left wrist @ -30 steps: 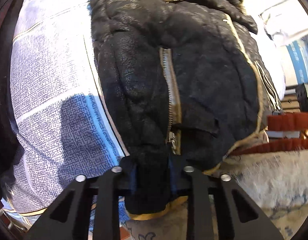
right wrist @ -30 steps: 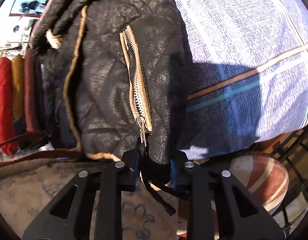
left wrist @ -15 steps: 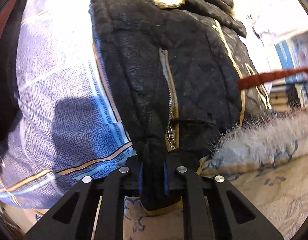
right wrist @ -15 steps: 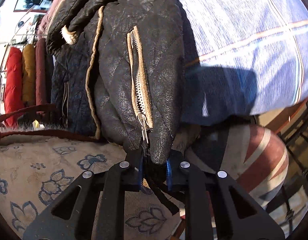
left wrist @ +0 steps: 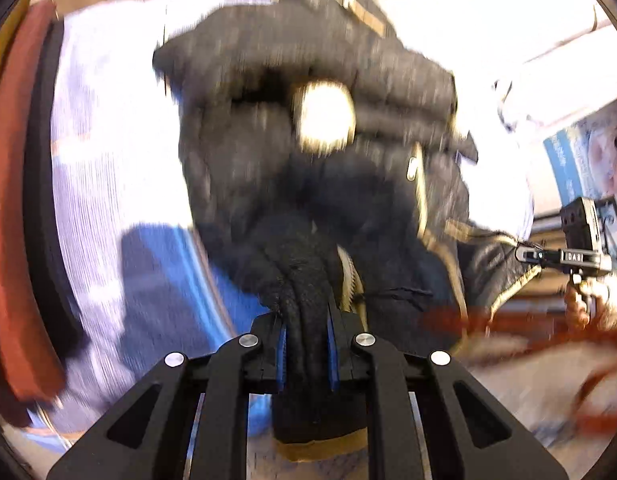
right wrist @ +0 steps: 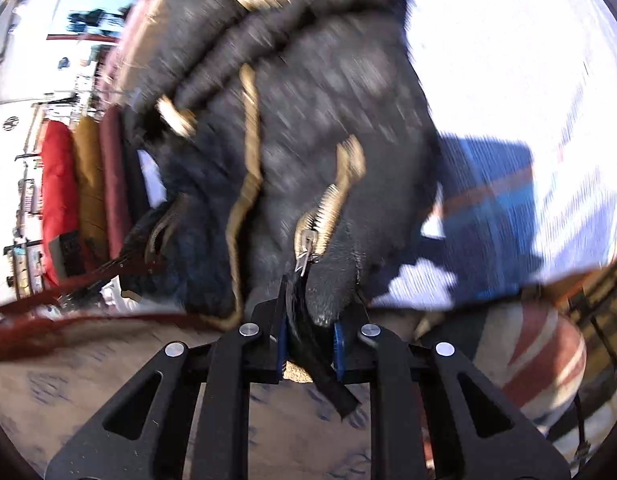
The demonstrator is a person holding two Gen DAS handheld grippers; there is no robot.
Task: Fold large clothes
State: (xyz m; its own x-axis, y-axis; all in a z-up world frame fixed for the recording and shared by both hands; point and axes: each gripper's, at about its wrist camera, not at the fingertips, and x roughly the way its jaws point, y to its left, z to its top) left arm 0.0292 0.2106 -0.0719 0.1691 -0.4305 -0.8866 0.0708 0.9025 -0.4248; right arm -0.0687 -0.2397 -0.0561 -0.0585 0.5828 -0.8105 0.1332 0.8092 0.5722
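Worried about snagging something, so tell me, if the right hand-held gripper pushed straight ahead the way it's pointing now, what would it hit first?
Most likely the black jacket itself: the right hand-held gripper is shut on its edge, just below the zipper pull, and the bunched fabric fills the line ahead. What lies behind it is hidden.

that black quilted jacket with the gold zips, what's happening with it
A person holding a two-finger gripper in each hand is handling the black quilted jacket with gold trim. The left gripper is shut on a bunched black edge of it, and the right gripper is shut on the fabric just below a gold zip pull. The jacket hangs in front of a pale blue patterned bedsheet. Both views are blurred.
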